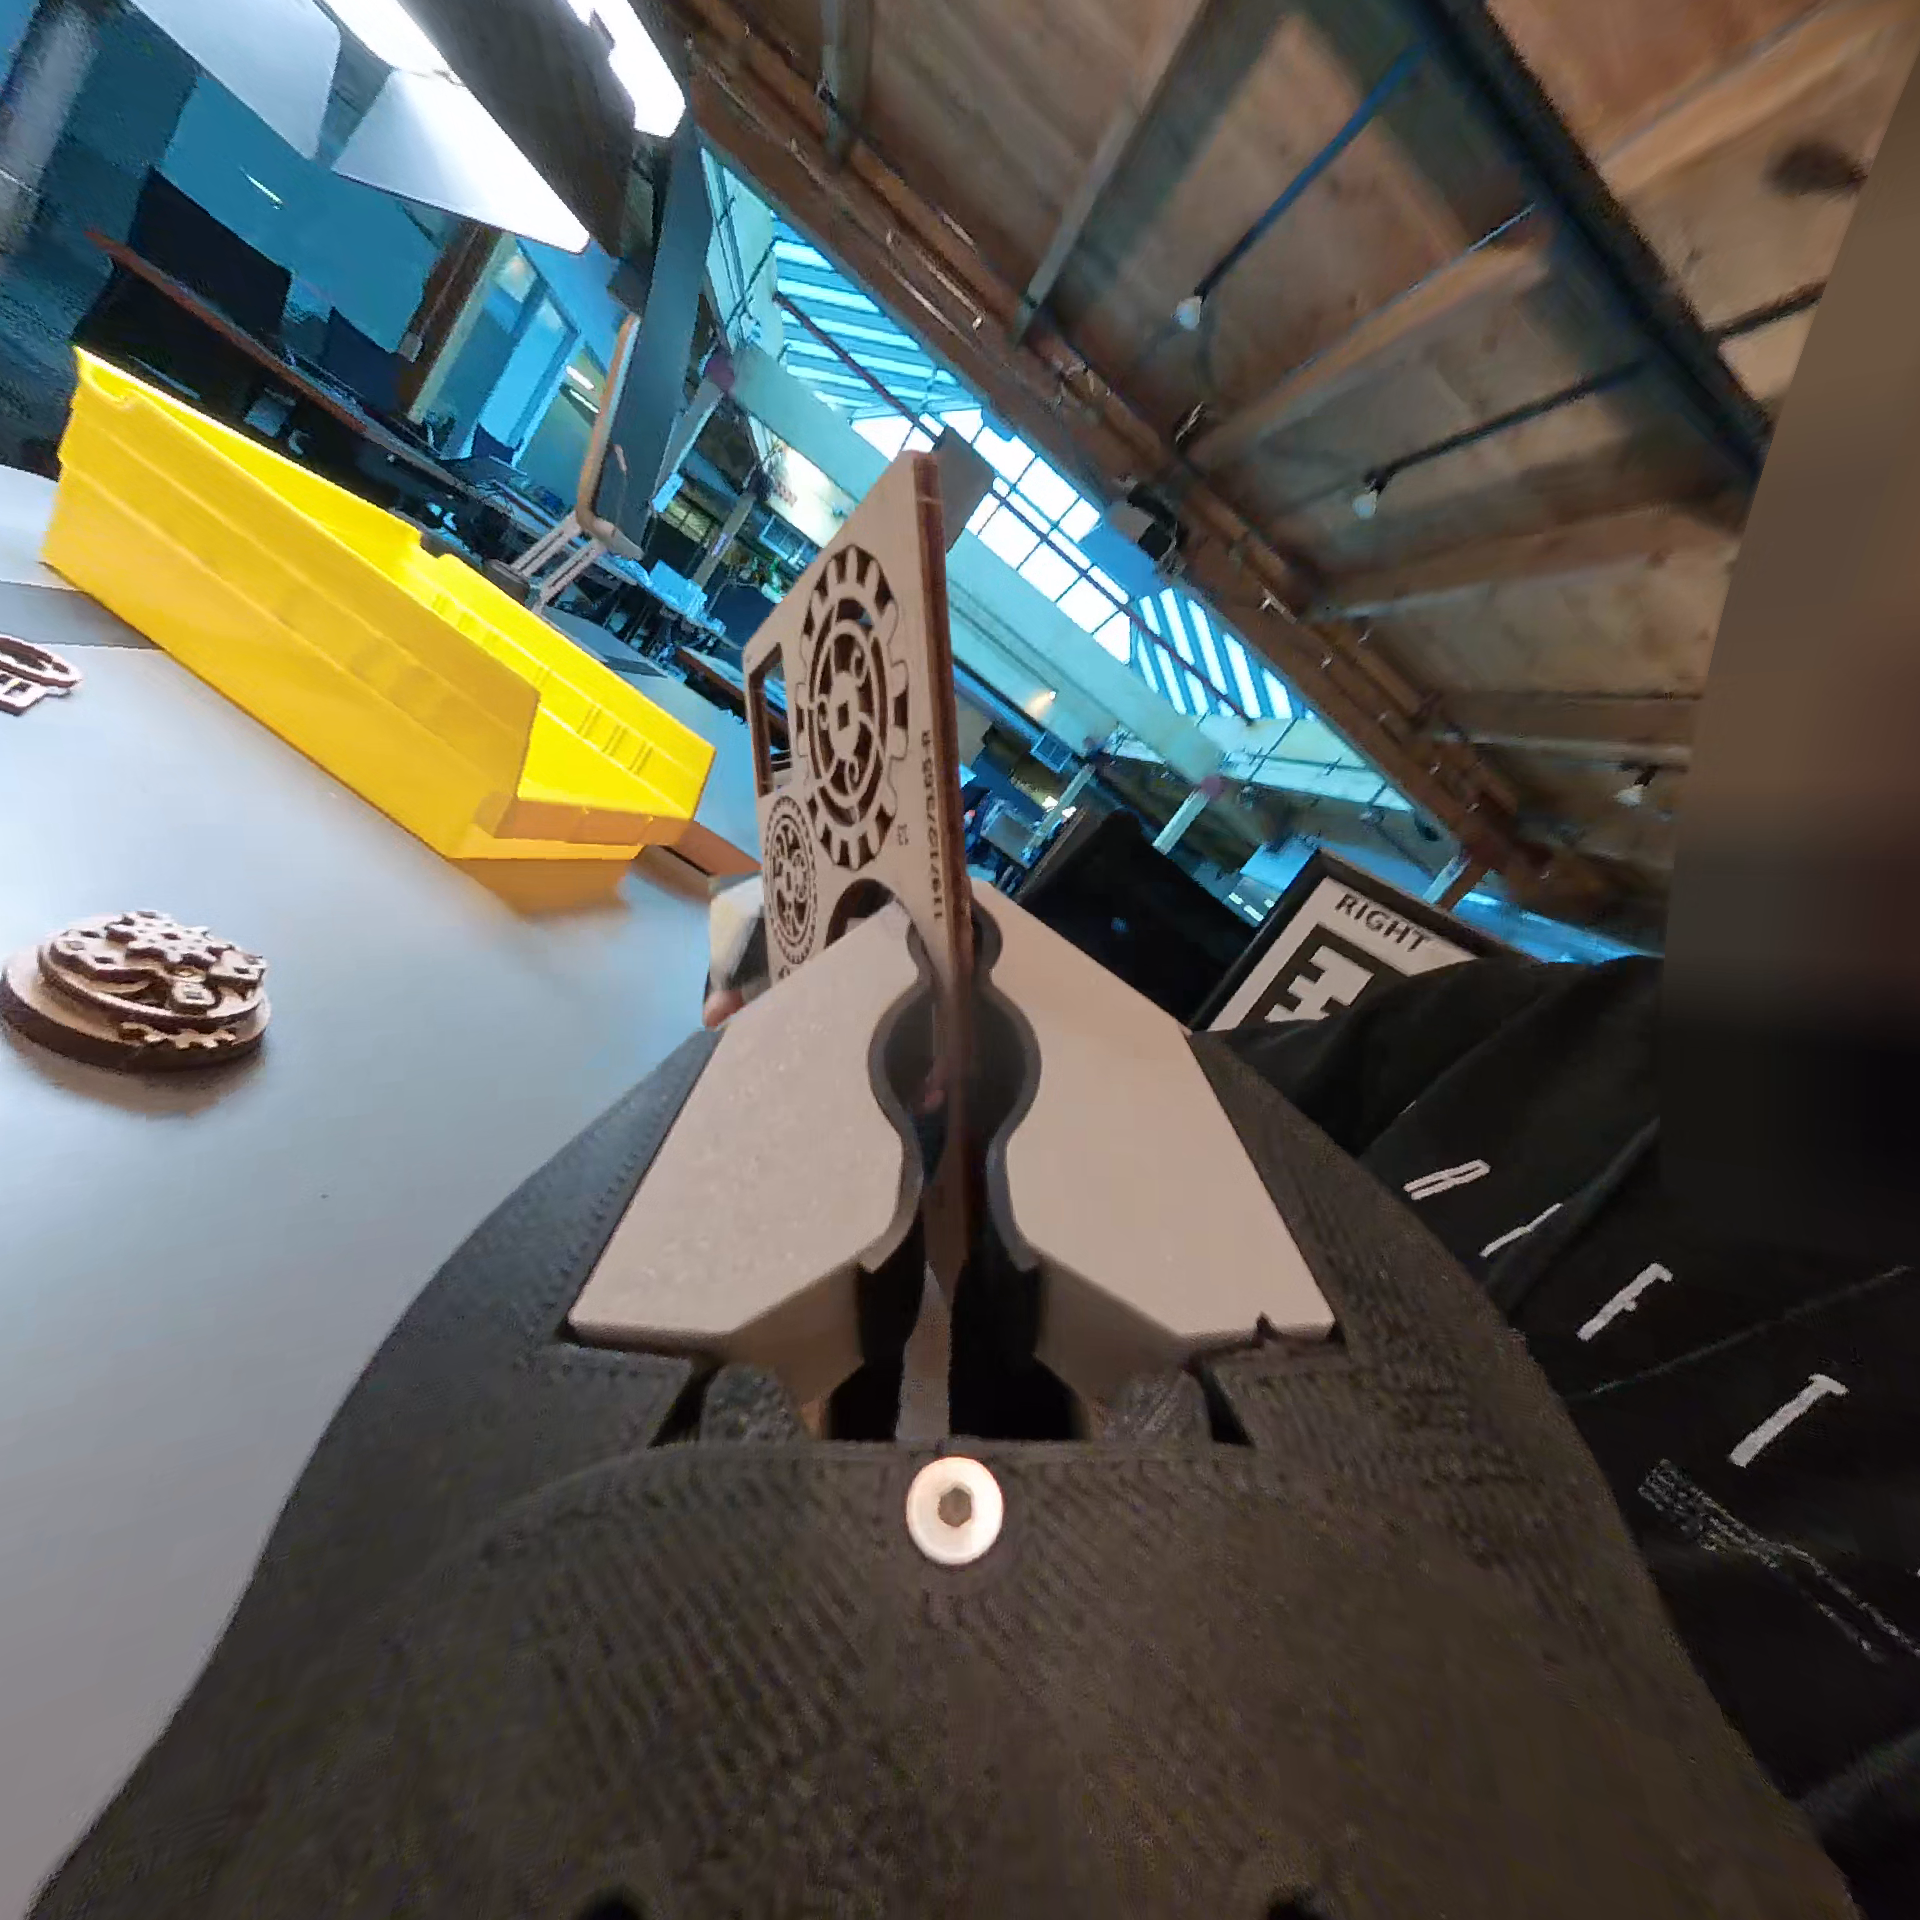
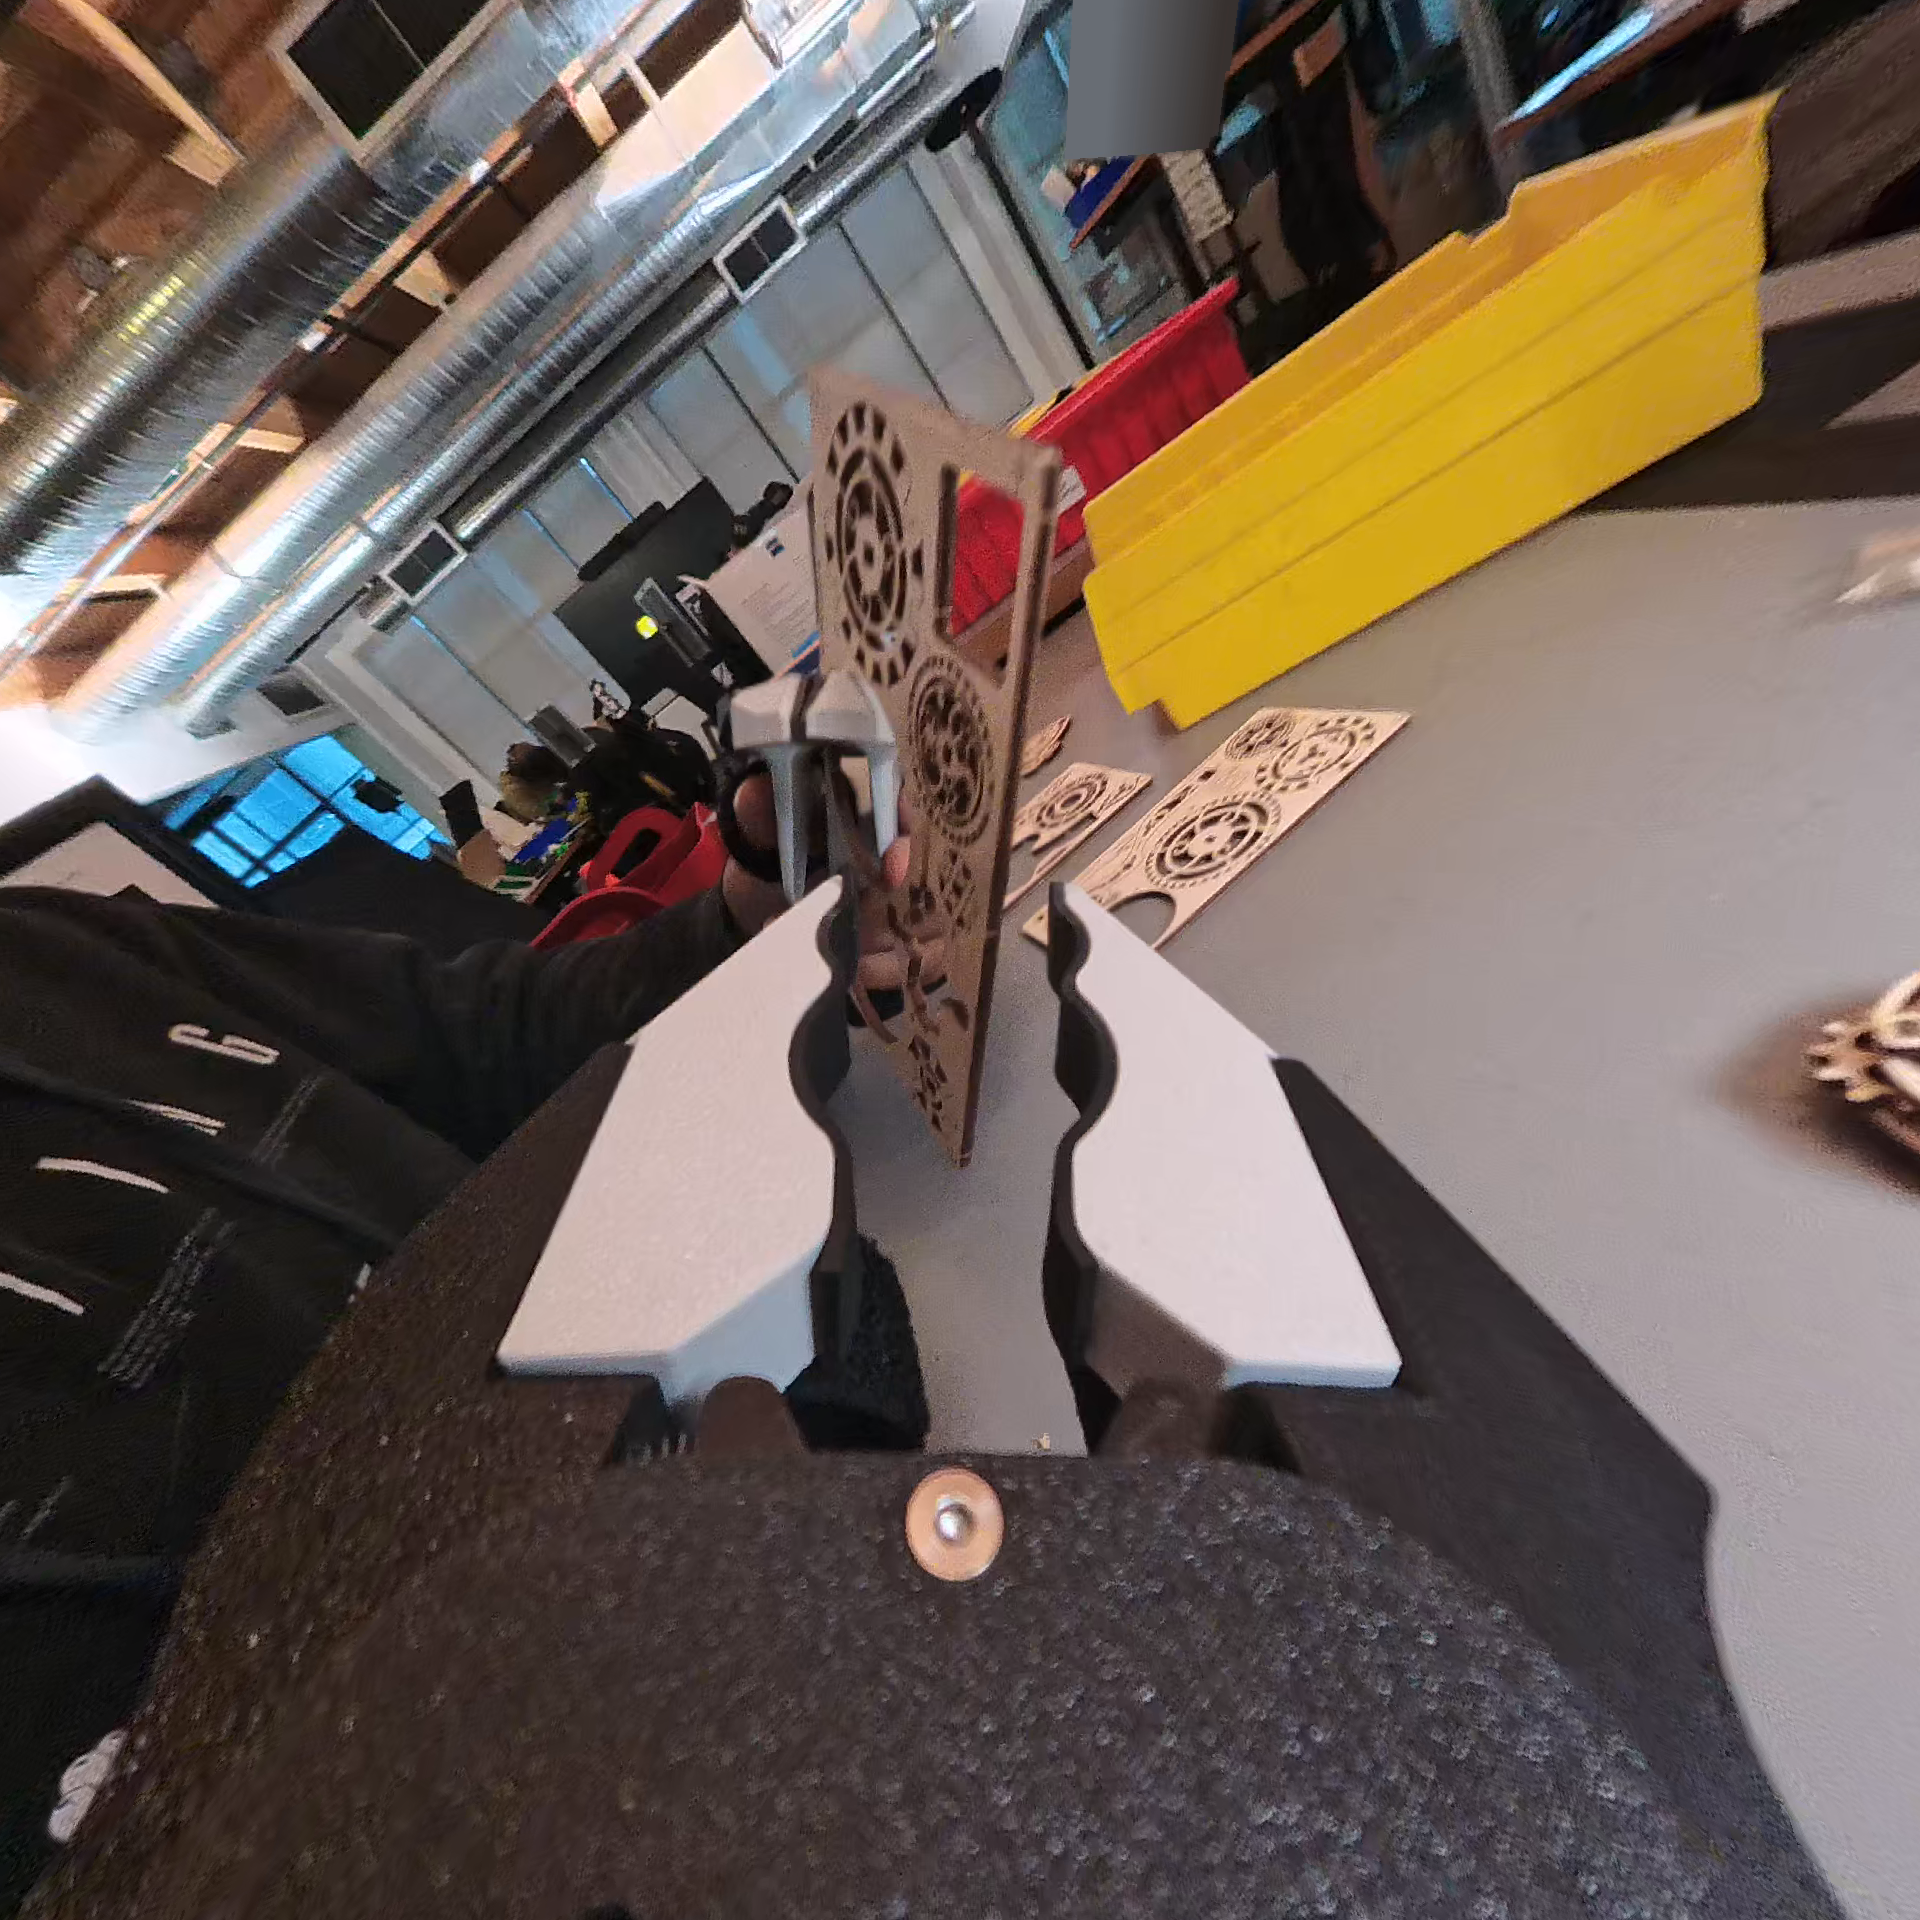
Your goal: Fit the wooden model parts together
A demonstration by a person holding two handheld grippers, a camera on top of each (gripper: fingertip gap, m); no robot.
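Note:
My left gripper (image 1: 940, 935) is shut on a thin wooden sheet (image 1: 852, 707) with gear shapes cut into it, and holds it edge-on and upright above the grey table (image 1: 312, 1039). In the right wrist view the same sheet (image 2: 914, 623) stands between the fingers of my right gripper (image 2: 951, 904), which is open. There is a gap on each side, so neither pad presses on it. The left gripper (image 2: 810, 727) shows behind the sheet, clamped on its far edge.
A yellow bin (image 1: 343, 634) (image 2: 1434, 436) stands at the table's far side, with a red bin (image 2: 1122, 416) behind it. Two more cut wooden sheets (image 2: 1226, 821) (image 2: 1075, 810) lie flat. A round gear assembly (image 1: 140, 987) and another gear piece (image 2: 1870, 1049) lie on the table. A person's dark sleeve (image 2: 312, 1018) is at the left.

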